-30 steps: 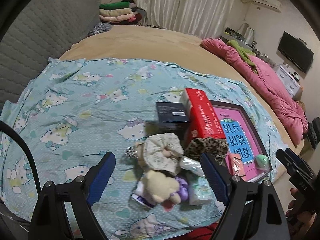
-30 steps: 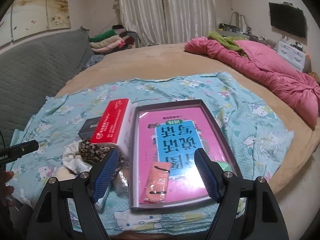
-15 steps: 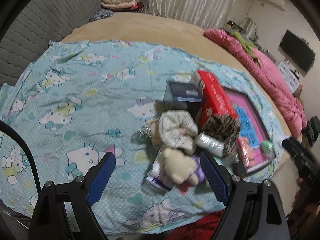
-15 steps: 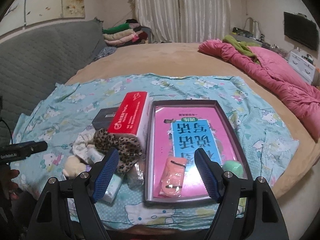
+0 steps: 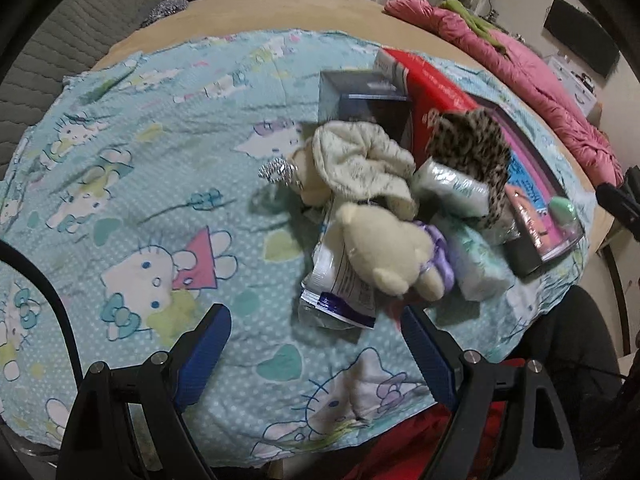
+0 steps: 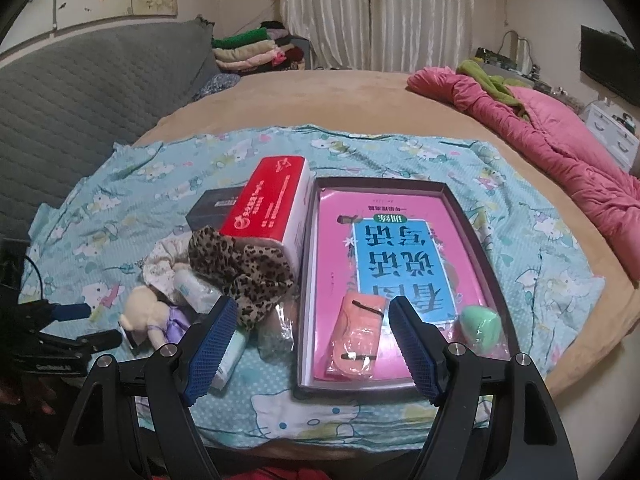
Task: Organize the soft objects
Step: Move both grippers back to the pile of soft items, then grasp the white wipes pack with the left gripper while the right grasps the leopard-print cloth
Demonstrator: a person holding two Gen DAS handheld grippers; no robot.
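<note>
A pile of soft things lies on the Hello Kitty sheet (image 5: 132, 184): a cream plush toy (image 5: 384, 248) with a purple dress, a cream scrunchie (image 5: 360, 164), a leopard scrunchie (image 5: 468, 144) and tissue packs (image 5: 476, 268). My left gripper (image 5: 316, 348) is open, just in front of the plush. My right gripper (image 6: 310, 344) is open over the front edge of a dark tray (image 6: 312, 280) holding a pink book (image 6: 400, 248), a pink pouch (image 6: 356, 340) and a green sponge (image 6: 480, 324). The leopard scrunchie (image 6: 244, 268) and plush (image 6: 148, 312) lie left of the tray.
A red tissue box (image 6: 268, 208) and a dark box (image 6: 216, 208) stand behind the pile. A pink quilt (image 6: 552, 140) lies at the right of the tan bed. A grey quilted headboard (image 6: 80, 108) rises at the left, with folded clothes (image 6: 256, 48) behind.
My left gripper has moved forward and down toward the plush and tilted. My right gripper has shifted slightly; the tray stands more centred. Both stay open.
</note>
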